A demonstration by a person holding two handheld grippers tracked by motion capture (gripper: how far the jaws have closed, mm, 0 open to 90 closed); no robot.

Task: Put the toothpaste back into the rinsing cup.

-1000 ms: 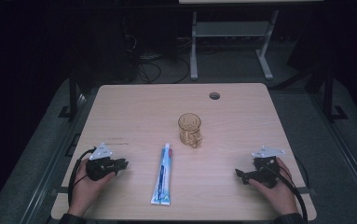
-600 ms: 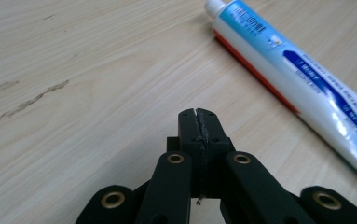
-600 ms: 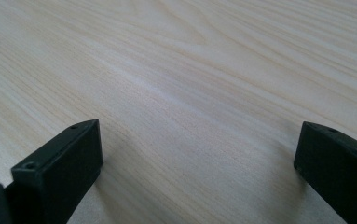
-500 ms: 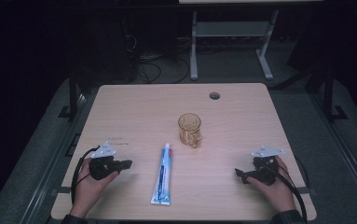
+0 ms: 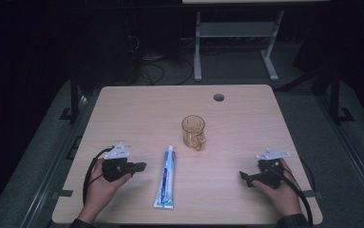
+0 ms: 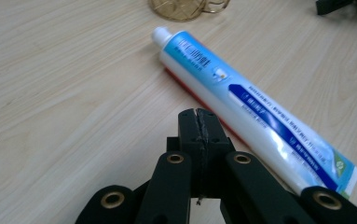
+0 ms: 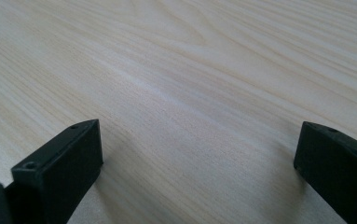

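Here, an amber glass mug (image 5: 193, 131) is seen empty on the counter (image 5: 137, 114); a toothpaste tube (image 5: 165, 177) lies nearby. The left gripper (image 5: 139, 166), just beside the tube, is closed on nothing; the right gripper (image 5: 244, 177) is held wide open.

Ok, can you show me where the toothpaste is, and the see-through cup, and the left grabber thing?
toothpaste (image 5: 165, 178): high view, middle of the tube's blue label.
cup (image 5: 193, 131): high view, its amber side wall.
left gripper (image 6: 199, 122): left gripper view, tips of its closed jaws.

A pale wooden table (image 5: 137, 109) stands on grey floor (image 5: 331, 156); behind, a white stand (image 5: 234, 33) in darkness.
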